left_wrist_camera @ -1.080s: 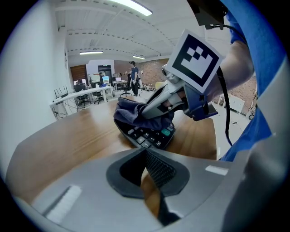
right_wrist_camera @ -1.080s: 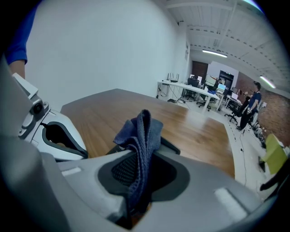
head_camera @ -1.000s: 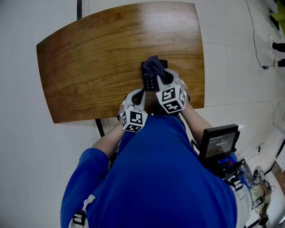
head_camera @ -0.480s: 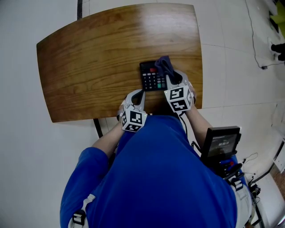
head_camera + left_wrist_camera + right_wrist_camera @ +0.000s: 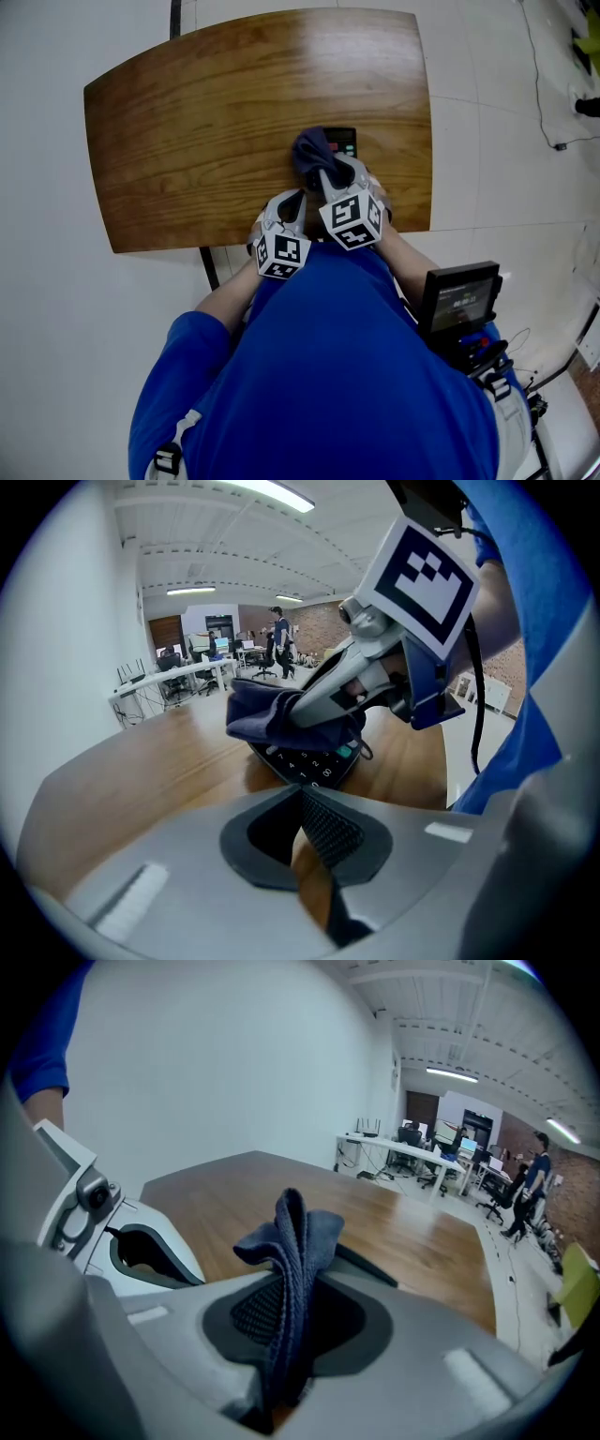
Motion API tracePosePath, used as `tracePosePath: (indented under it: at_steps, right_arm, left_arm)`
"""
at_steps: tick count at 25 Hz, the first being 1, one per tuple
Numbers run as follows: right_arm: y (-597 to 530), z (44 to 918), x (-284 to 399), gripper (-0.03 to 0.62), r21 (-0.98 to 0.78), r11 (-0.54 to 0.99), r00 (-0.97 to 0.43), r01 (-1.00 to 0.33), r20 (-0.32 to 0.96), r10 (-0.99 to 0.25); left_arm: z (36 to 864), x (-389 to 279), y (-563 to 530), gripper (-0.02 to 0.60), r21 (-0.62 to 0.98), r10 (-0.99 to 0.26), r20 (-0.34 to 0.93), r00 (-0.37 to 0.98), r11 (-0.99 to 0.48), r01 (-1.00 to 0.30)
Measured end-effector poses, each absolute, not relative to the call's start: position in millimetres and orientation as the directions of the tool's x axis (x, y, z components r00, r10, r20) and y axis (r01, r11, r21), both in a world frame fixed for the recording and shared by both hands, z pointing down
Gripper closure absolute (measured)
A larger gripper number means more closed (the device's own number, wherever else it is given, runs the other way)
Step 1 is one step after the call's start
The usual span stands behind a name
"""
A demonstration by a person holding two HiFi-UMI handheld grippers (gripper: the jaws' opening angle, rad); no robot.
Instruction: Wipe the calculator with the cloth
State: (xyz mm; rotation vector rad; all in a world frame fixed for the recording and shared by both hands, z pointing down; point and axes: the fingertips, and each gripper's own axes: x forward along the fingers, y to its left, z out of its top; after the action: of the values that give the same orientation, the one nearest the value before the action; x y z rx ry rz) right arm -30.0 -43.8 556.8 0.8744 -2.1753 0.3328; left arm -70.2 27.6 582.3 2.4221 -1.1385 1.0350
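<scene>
A dark blue cloth (image 5: 309,150) covers most of the black calculator (image 5: 343,141), which lies near the front right of the wooden table (image 5: 206,112). My right gripper (image 5: 323,176) is shut on the cloth and presses it onto the calculator's left part. The right gripper view shows the cloth (image 5: 292,1241) standing up between the shut jaws of that gripper (image 5: 286,1307). My left gripper (image 5: 293,197) hovers at the table's front edge, just short of the calculator, shut on nothing. In the left gripper view (image 5: 305,803) the calculator's keys (image 5: 309,761) show under the cloth (image 5: 267,714).
The table's front edge runs right under both grippers. A device with a screen (image 5: 459,300) hangs at the person's right side. Cables (image 5: 542,84) lie on the floor to the right. Office desks and people stand far behind.
The right gripper dragged the cloth to the calculator's right side, then back left over it; fewer keys show now. The left gripper stayed put.
</scene>
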Motion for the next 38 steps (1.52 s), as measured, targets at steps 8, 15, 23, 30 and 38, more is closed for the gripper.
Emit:
tracePosePath:
  at_steps: [8,15,23,30,38]
  right_arm:
    - [-31,567,-63,0.526,0.006,0.776,-0.516,-0.630,0.743,-0.425]
    - [-35,568,-46,0.526,0.016,0.757,-0.490,-0.653,0.753,-0.439]
    - [-48,572,-4,0.526,0.060,0.705,-0.419,-0.706,0.768,-0.485]
    - [-56,575,29,0.526,0.082,0.642,-0.352,-0.762,0.779,-0.518]
    - [-55,576,36,0.526,0.081,0.632,-0.338,-0.770,0.790,-0.513]
  left_arm:
    - [576,-84,35,0.575,-0.061,-0.558,0.722,0.408,-0.640,-0.766]
    - [577,-78,35,0.575,-0.054,-0.555,0.718,0.420,-0.645,-0.762]
    - [581,-67,24,0.575,-0.049,-0.555,0.700,0.449,-0.664,-0.746]
    - [582,-64,22,0.575,-0.047,-0.547,0.697,0.464,-0.680,-0.732]
    - [583,-64,23,0.575,-0.046,-0.545,0.701,0.460,-0.678,-0.733]
